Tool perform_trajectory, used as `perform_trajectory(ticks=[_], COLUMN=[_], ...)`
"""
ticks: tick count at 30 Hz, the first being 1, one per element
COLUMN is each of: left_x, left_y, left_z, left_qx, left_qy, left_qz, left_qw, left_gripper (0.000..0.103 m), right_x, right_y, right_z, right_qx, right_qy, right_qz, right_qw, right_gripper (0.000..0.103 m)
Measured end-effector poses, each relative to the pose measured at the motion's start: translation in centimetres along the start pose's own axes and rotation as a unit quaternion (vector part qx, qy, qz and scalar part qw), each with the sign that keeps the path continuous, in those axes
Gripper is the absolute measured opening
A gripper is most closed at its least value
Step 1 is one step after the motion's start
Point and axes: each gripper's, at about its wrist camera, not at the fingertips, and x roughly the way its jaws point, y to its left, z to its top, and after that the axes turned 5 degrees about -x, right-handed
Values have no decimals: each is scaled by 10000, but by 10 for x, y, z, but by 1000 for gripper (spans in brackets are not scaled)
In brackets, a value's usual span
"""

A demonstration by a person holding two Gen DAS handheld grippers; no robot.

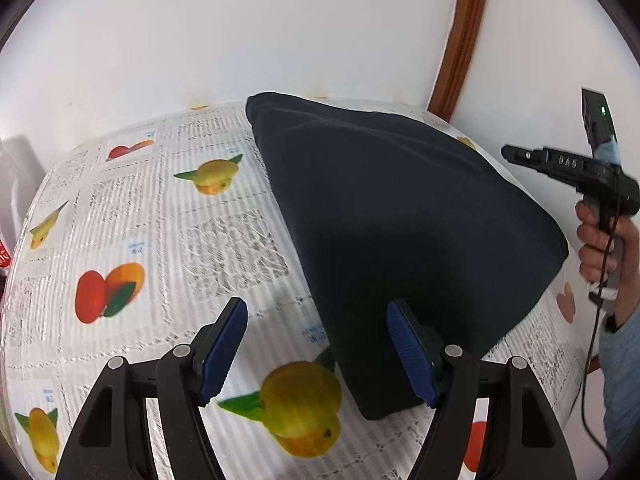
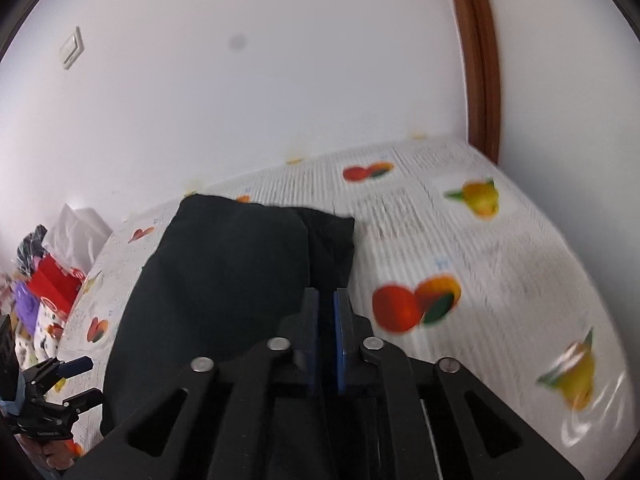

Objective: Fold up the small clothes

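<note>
At the far left of the right wrist view, beyond the table's edge, a heap of goods (image 2: 44, 280) lay piled: a red box, something purple, white printed fabric and a pale bag. Whether any of it sat inside a container could not be told through the blur.

The table (image 1: 132, 216) wore a white cloth printed with oranges and lemons. On it rested the dark garment (image 1: 400, 216), folded into a thick flat bundle and lying toward the wall side, with one corner reaching down near the left tongs.

The left gripper (image 1: 316, 348) hovered low over the cloth with its blue pads spread wide and nothing between them. Its right finger stood over the garment's near edge, while its left finger was over bare tablecloth.

The right gripper (image 2: 326, 332) stood above the garment's right-hand part, its jaws nearly together with only a thin slit between the pads. No fabric was visibly pinched there. In the left wrist view it was lifted clear of the garment, held by a hand (image 1: 604, 248) at the right edge.
</note>
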Motion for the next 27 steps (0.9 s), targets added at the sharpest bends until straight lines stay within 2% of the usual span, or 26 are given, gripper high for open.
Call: perform_trajectory(ticks=[1,2,6,10,12,13,14,16,19,22,24,27], left_x=[1,3,8,21,27,30,33,36,36,38,37,32], left_y=[2,3,5,3,1,1,0,-2,-2,-5,-6,-5], left_z=[2,6,18,24,26,26,25,23,23,26,25,23], left_qx=[-24,-51,-113,-176,-182,-179,-168,-113,-127,-87,-49,-31], left_qy=[0,1,-19,60,66,81,85,87,93,100,85,72], left_qz=[12,20,-5,-187,-235,-240,-211,-180,-230,-184,-151,-136], left_qw=[10000,10000,9999,9997,9995,9995,9996,9997,9996,9997,9998,9999], left_gripper=[71,70,70,70,70,70,72,73,73,73,73,73], right_x=[4,11,46,102,118,123,124,111,83,96,101,99], right_y=[1,5,14,4,0,0,1,2,-19,-18,-13,-13], right_z=[8,18,42,54,54,54,55,59,65,62,61,64], right_qx=[-61,-158,-370,120,348,434,391,172,401,406,314,333], right_qy=[94,201,529,1152,1274,1259,1159,822,139,474,549,551], right_qz=[14,7,-50,211,375,518,596,672,836,679,598,512], right_qw=[9999,9997,9979,9930,9905,9897,9907,9942,9956,9957,9962,9966], right_gripper=[40,47,47,47,41,24,2,3,3,3,4,12])
